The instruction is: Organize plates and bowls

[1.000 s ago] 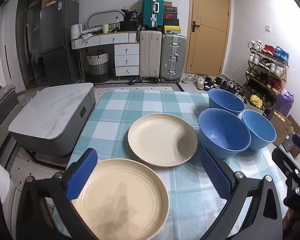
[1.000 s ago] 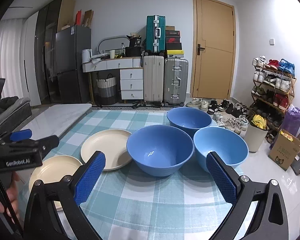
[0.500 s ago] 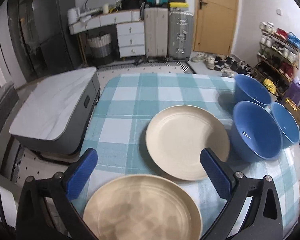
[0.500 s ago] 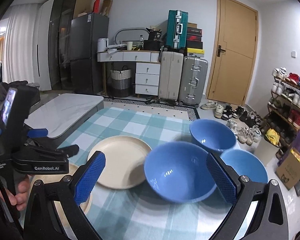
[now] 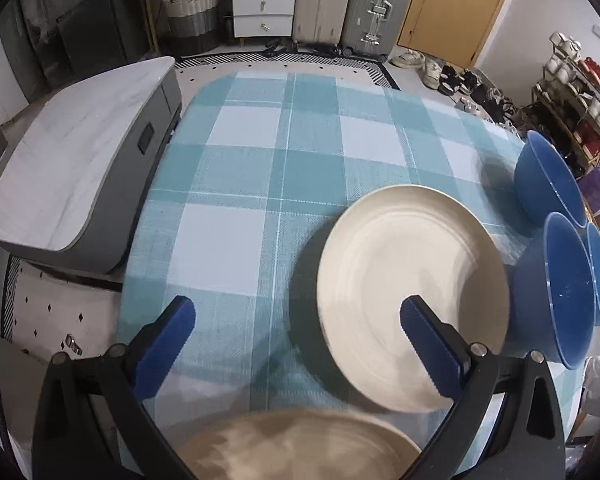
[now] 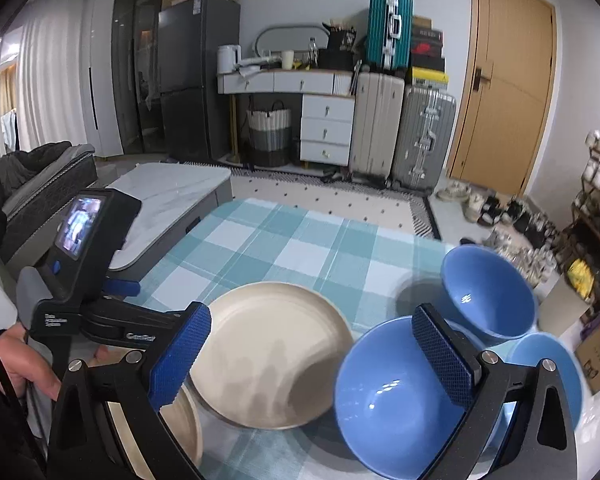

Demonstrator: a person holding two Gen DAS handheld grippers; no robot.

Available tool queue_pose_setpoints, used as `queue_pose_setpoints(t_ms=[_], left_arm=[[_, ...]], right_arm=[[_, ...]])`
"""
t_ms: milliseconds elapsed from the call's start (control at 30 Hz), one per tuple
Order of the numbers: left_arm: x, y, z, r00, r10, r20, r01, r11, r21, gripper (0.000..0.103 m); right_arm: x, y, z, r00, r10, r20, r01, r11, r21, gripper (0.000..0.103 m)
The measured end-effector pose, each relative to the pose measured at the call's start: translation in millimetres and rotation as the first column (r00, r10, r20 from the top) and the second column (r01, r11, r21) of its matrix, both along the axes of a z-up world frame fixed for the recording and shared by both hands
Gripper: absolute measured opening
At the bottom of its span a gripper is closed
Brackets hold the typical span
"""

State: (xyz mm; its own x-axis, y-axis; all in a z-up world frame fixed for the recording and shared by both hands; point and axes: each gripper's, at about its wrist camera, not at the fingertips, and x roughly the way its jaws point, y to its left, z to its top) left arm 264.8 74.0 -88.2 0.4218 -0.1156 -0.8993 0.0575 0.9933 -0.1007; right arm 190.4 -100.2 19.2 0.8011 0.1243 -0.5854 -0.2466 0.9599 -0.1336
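Observation:
Two cream plates lie on the checked tablecloth (image 5: pixel 260 140). In the left wrist view the far plate (image 5: pixel 412 292) sits under my right-hand finger, and the near plate (image 5: pixel 296 448) shows blurred at the bottom edge. Three blue bowls (image 5: pixel 568 292) cluster at the table's right side. My left gripper (image 5: pixel 300 328) hovers open above the cloth, holding nothing. The right wrist view shows the far plate (image 6: pixel 272 356), the near plate (image 6: pixel 184 428) partly hidden by a finger, and the nearest bowl (image 6: pixel 392 396). My right gripper (image 6: pixel 312 344) is open and empty above them.
A low grey marble-topped table (image 5: pixel 68 160) stands just left of the table. Suitcases (image 6: pixel 400 128), white drawers (image 6: pixel 326 128) and a wooden door (image 6: pixel 504 92) line the back wall. A shoe rack (image 5: pixel 580 92) stands at the right. A hand (image 6: pixel 20 368) holds the left gripper's body.
My left gripper has tilted down and swung left, so the plates and bowls shifted right and lower in its view. My right gripper turned left; the bowls now sit at its right.

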Motion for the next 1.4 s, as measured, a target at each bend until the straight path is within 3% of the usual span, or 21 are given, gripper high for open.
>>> queue_pose_setpoints(t_ms=[200,300,400,500,633,667,733,800,933,1033,1133,1400], left_arm=[[17,-3,-16,0.998,-0.032,-0.059,0.033,0.999,0.017,0.101],[22,-3,-20,0.996,-0.044,-0.077,0.044,0.999,-0.013,0.101],[25,-5,-23,0.994,-0.048,-0.097,0.049,0.999,0.006,0.1],[27,-6,-25,0.992,-0.057,-0.11,0.059,0.998,0.015,0.087],[28,-5,-27,0.992,-0.062,-0.114,0.064,0.998,0.013,0.082],[27,-4,-28,0.991,-0.068,-0.119,0.069,0.998,0.005,0.078],[28,-4,-30,0.989,-0.075,-0.129,0.074,0.997,-0.013,0.057],[28,-6,-35,0.983,-0.103,-0.155,0.097,0.994,-0.04,0.053],[27,-12,-40,0.972,-0.152,-0.18,0.141,0.987,-0.071,0.029],[27,-12,-43,0.97,-0.162,-0.182,0.15,0.985,-0.08,0.02],[26,-10,-44,0.967,-0.18,-0.178,0.159,0.979,-0.127,0.014],[26,-7,-44,0.964,-0.19,-0.186,0.164,0.976,-0.146,0.011]], right_arm=[[24,13,-21,0.997,0.017,-0.075,-0.019,1.0,-0.018,0.102],[35,21,-29,0.996,0.023,-0.087,-0.027,0.998,-0.048,0.102],[42,24,-31,0.995,0.03,-0.095,-0.033,0.999,-0.039,0.102],[48,27,-35,0.993,0.03,-0.116,-0.033,0.999,-0.025,0.102],[57,29,-44,0.988,0.025,-0.153,-0.028,0.999,-0.015,0.102],[58,29,-46,0.987,0.02,-0.158,-0.023,1.0,-0.013,0.102],[58,26,-48,0.985,0.014,-0.171,-0.013,1.0,0.006,0.102],[58,25,-50,0.982,0.013,-0.188,-0.008,1.0,0.027,0.102],[62,25,-56,0.977,0.003,-0.215,0.001,1.0,0.02,0.102],[64,27,-57,0.976,0.003,-0.218,0.0,1.0,0.011,0.102],[63,27,-57,0.976,0.004,-0.219,0.0,1.0,0.015,0.102],[62,26,-56,0.975,-0.001,-0.224,0.005,1.0,0.014,0.102]])
